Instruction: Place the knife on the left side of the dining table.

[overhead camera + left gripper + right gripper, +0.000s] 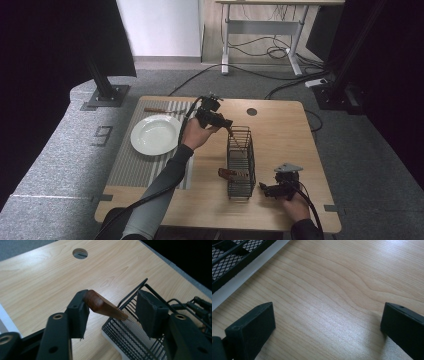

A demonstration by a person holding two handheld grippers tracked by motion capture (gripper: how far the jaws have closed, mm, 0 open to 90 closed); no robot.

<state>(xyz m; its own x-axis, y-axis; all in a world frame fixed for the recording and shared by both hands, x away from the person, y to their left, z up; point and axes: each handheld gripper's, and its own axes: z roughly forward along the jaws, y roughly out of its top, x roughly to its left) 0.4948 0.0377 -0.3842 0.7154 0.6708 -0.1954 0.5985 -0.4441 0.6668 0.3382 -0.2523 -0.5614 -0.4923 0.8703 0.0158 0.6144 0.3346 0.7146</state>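
A black wire basket (240, 186) stands on the wooden table (280, 135), right of centre. My left gripper (226, 123) hovers at the basket's far end. In the left gripper view a brown wooden handle (102, 306) lies between its jaws (112, 298). The handle's rounded end touches the left pad, and a gap separates it from the right pad, above the basket's mesh floor (130, 332). My right gripper (262, 189) rests low by the basket's near right corner. It stands open over bare wood (327, 315), with the basket's edge (232, 262) at the upper left.
A white plate (155, 134) sits on a grey striped mat (145, 170) at the table's left. A wooden-handled utensil (157, 110) lies along the mat's far edge. Another brown piece (227, 173) juts from the basket's left side. A cable hole (251, 111) marks the far edge.
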